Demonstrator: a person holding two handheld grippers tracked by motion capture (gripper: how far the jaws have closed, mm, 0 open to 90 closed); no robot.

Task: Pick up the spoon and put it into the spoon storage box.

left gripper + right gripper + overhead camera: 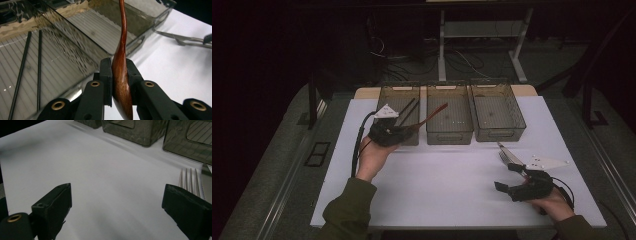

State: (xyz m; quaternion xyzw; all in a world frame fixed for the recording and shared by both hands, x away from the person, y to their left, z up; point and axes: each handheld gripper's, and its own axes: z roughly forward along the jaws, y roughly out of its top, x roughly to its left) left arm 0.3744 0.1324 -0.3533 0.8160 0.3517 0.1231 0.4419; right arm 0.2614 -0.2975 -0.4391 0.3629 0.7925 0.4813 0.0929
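Observation:
My left gripper (409,129) is shut on a brown wooden spoon (434,113), gripped at the bowl end. In the left gripper view the two pads press on either side of the spoon (121,75), above the wall between the left and middle bins. The handle points up and away over the middle bin (449,136). My right gripper (506,176) rests low near the table's front right. Its jaws are open wide with nothing between them (117,195). A metal fork (189,180) and a knife (206,173) lie just beyond its right jaw.
Three smoky clear bins stand in a row at the back of the white table (437,190). The left bin (399,90) holds two black chopsticks (22,72). The right bin (497,135) looks bare. Cables and table legs are on the dark floor behind.

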